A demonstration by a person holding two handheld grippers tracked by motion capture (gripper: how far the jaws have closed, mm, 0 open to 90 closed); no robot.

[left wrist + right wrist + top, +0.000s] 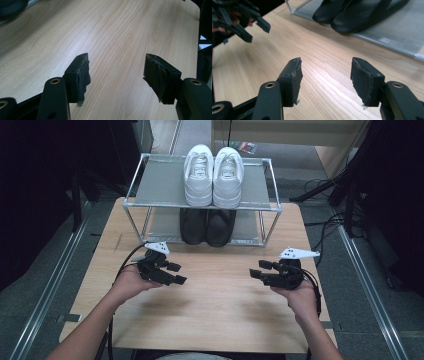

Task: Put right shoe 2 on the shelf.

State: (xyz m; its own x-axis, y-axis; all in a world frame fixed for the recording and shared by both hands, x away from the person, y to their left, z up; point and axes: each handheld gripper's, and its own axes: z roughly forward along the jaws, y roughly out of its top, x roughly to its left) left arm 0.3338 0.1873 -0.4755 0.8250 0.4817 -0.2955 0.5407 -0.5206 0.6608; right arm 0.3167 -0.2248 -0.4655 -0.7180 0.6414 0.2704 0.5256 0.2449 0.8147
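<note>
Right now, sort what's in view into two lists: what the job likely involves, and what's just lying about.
Likely the job (none was stated, so a guess):
- white shoes, top shelf of the rack
- black shoes, bottom shelf
- left gripper, jaws open
- right gripper, jaws open

Lying about:
- cables on the floor
- coloured packet behind the rack

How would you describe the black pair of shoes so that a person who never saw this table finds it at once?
At the far end of the light wooden table stands a two-level metal-framed shoe rack with grey shelves. The black shoes sit side by side on its lower shelf, directly beneath the white sneakers on the top shelf; they are the dark pair.
</note>
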